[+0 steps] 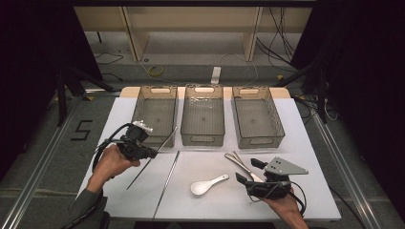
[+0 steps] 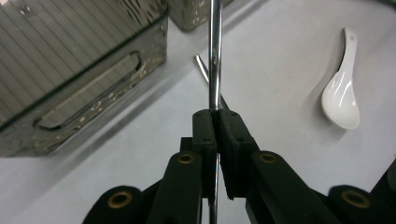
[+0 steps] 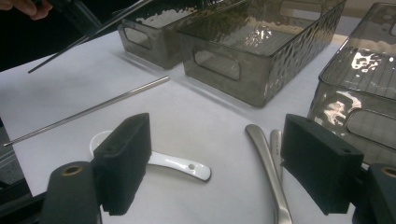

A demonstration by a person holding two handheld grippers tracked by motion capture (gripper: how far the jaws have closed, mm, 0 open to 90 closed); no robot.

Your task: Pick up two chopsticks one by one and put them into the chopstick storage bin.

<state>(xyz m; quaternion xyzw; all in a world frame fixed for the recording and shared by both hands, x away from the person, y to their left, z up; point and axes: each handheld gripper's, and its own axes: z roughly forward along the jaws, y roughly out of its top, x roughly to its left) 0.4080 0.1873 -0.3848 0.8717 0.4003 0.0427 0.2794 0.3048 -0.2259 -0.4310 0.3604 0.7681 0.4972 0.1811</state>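
White worktop: carries three baskets in a row.
Left basket: landmark, nearest the lift.
Left gripper: closed on a metal chopstick, raised just in front of that basket.
Right gripper: wide open, empty.
Risk: thin chopstick may pivot, slip, or catch the basket rim.

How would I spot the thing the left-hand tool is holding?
Start at the leftmost of the three smoky plastic baskets. Just before its near edge, the left gripper clamps a thin metal chopstick, raised and slanting. Its twin chopstick lies flat on the white table.
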